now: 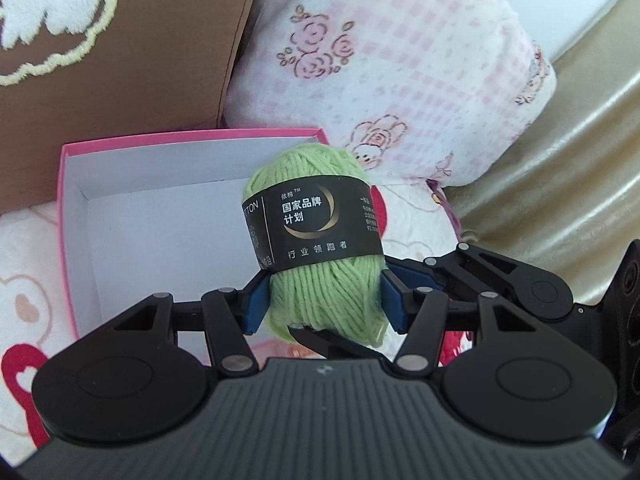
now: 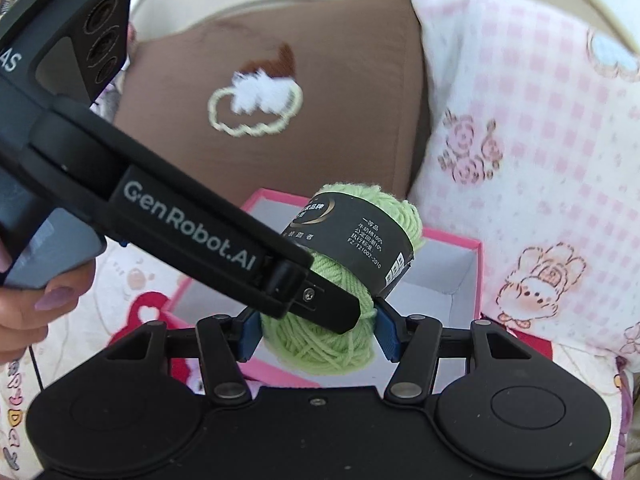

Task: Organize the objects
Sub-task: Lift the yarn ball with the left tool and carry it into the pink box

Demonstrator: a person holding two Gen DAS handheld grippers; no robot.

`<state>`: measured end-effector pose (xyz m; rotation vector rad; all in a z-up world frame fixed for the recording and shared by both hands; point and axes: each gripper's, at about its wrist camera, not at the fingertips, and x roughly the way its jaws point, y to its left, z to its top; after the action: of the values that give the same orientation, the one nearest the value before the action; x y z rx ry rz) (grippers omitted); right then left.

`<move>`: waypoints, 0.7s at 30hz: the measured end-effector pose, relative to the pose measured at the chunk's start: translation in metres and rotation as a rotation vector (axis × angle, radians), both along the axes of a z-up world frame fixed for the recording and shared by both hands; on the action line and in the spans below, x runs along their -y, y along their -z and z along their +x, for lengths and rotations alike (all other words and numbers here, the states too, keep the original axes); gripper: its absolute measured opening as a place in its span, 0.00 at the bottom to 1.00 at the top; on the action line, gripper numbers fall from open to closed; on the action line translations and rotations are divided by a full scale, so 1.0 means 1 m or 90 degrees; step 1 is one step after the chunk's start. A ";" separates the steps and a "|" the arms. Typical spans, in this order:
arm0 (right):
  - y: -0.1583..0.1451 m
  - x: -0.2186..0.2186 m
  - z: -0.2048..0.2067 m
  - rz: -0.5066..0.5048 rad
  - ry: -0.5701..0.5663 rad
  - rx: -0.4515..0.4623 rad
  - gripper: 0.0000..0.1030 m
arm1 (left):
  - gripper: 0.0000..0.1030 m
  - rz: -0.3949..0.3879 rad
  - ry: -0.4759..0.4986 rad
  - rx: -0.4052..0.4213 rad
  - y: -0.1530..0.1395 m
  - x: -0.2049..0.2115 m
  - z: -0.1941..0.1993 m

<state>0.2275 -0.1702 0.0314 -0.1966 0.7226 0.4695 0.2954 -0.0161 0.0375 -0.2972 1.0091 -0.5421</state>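
Both your left tool (image 1: 324, 304) and right tool (image 2: 316, 334) clench the green yarn ball (image 1: 320, 240), held above the pink box (image 1: 68, 216); uneven release may roll it onto the bed.

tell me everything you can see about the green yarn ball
The green yarn ball is a small light-green skein of soft, loosely wound strands, wrapped around its middle by a black paper band printed with white Chinese text and a gold crescent. It stands roughly upright, tilted a little, held in the air over the open pink box, whose inside is white. Both grippers clamp its lower half: the left gripper and the right gripper, each with blue pads pressed into the yarn.
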 end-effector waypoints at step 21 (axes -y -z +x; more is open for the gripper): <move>0.092 0.012 0.089 -0.011 0.061 -0.104 0.60 | 0.54 -0.027 -0.028 -0.076 0.108 0.021 0.093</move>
<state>0.3167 -0.1819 -0.0605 -0.1406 0.8917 0.3899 0.3881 -0.0373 -0.0708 -0.3920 1.1046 -0.5106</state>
